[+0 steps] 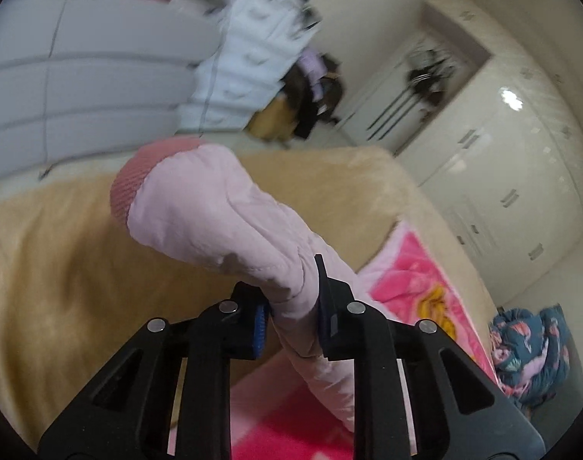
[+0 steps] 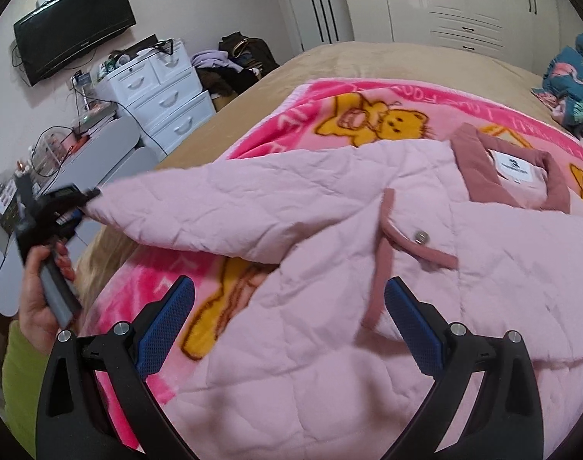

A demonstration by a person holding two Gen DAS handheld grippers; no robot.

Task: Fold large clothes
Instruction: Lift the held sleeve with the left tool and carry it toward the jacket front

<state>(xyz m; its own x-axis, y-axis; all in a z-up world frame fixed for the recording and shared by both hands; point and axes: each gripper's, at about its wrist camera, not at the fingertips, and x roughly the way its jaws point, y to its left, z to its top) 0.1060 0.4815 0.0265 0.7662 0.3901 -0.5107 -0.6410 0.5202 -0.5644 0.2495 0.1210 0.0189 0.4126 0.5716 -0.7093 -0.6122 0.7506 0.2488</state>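
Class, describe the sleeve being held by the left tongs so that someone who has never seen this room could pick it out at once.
Find the bed with the tan cover, then the pink quilted jacket lying on the bright pink bear blanket. One sleeve stretches sideways off it, pinched in the left tongs. It alone is raised off the blanket, and it ends in a darker rose ribbed cuff.

- My right gripper (image 2: 289,329) hangs with jaws spread above the pink jacket (image 2: 330,268); nothing stands between them and the cloth.
- The lifted sleeve (image 1: 214,211) fills my left gripper (image 1: 291,314) and blocks its forward path.
- Bare tan bedcover (image 1: 61,268) lies free left of the sleeve.
- A teal bundle (image 2: 571,84) crowds the bed's far right corner.
- White drawers (image 2: 165,103) stand beside the bed.
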